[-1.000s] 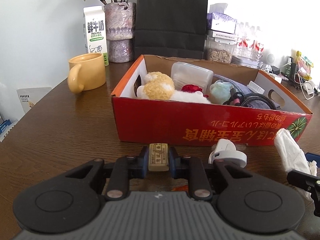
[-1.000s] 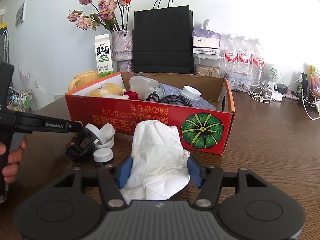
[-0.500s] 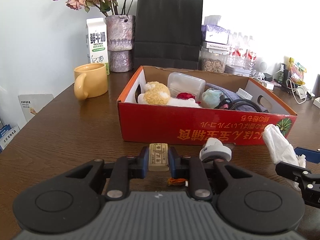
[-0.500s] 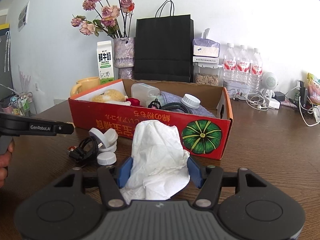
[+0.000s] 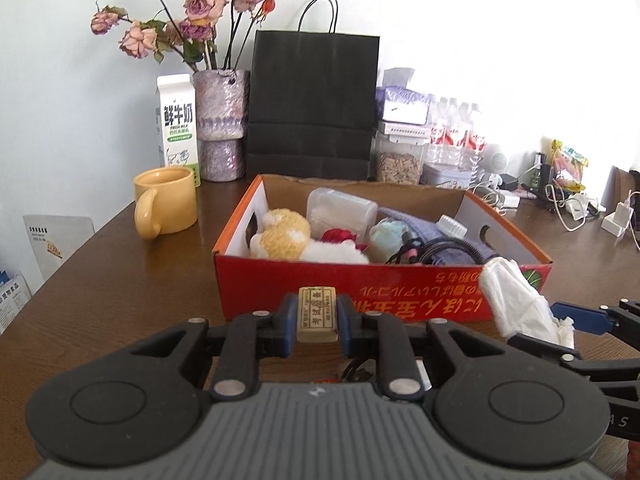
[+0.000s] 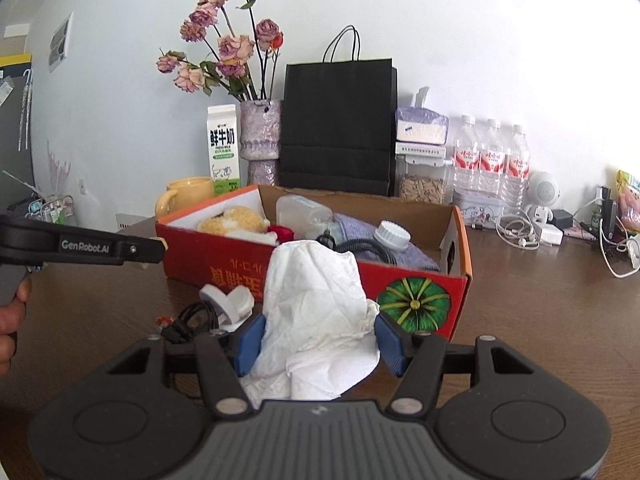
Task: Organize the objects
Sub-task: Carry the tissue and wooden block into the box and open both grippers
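Left-wrist view, bottom centre: the left gripper [image 5: 317,322] points slightly downward toward the table, its blue pads clamped on a small beige eraser [image 5: 316,314] whose label carries Chinese characters too small to read. Right-wrist view, bottom centre: the right gripper [image 6: 319,338] points at a similar downward slant, its jaws closed on a crumpled white tissue [image 6: 316,316] that bulges up between the pads; in the left-wrist view the same tissue appears at the right edge. At the left edge of the right-wrist view, a person's hand [image 6: 9,320] grips the other tool, whose arm reads "GenRobot.AI". Compared with one second earlier, the left-wrist view sits higher: the red box lies lower in the frame, and the white cap [image 6: 228,300] and black cable [image 6: 192,318] on the brown table [image 5: 120,280] are now mostly hidden behind the gripper body; both grips are unchanged. Middle of both views: the red cardboard box [image 5: 360,284], printed with upside-down yellow script and a green pumpkin picture [image 6: 414,304], holds a yellow-and-white plush toy [image 5: 284,234], a clear plastic container [image 5: 340,210], a grey cloth [image 6: 384,252] and a white-capped bottle [image 6: 392,234]. Behind it, upper left: a yellow mug [image 5: 166,202], a milk carton [image 5: 178,120] marked "鲜牛奶 FRESH MILK", and a vase of dried roses [image 5: 220,120]. Upper centre: a black paper bag [image 5: 312,100]. Upper right: three water bottles [image 6: 492,160] with red labels.
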The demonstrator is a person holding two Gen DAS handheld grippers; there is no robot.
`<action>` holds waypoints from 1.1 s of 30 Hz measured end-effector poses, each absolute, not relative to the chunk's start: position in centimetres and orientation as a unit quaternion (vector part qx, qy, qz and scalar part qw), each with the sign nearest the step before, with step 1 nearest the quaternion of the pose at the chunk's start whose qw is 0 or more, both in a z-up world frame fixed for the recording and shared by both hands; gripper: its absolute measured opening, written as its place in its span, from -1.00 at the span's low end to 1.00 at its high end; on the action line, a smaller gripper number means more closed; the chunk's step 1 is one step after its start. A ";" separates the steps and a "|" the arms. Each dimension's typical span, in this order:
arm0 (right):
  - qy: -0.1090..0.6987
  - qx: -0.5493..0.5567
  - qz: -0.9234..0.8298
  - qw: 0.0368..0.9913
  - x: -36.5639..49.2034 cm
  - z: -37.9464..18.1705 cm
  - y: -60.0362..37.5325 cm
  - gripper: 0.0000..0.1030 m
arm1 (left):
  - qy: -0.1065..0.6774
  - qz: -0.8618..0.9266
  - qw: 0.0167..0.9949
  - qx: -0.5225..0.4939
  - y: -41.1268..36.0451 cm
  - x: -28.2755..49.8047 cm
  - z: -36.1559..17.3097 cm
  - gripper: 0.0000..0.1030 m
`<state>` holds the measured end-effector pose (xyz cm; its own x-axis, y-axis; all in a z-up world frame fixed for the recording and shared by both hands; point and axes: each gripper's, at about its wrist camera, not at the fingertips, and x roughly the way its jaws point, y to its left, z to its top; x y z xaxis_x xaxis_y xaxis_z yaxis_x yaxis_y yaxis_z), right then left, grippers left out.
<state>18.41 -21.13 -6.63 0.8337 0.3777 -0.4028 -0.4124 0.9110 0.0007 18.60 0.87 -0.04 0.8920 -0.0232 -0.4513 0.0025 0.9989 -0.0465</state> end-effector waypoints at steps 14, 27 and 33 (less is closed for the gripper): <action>0.161 -0.049 0.218 0.961 21.4 -3.2 -19.1 0.15 | 0.190 -0.021 0.981 -0.018 -1.1 20.9 3.1 -0.59; 0.146 -0.051 0.215 0.964 26.9 -1.1 -17.6 0.15 | 0.173 -0.022 0.985 -0.013 -2.3 25.8 4.5 -0.59; 0.151 -0.054 0.212 0.964 29.8 -1.0 -17.0 0.15 | 0.175 -0.016 0.984 -0.006 -2.2 28.9 4.3 -0.59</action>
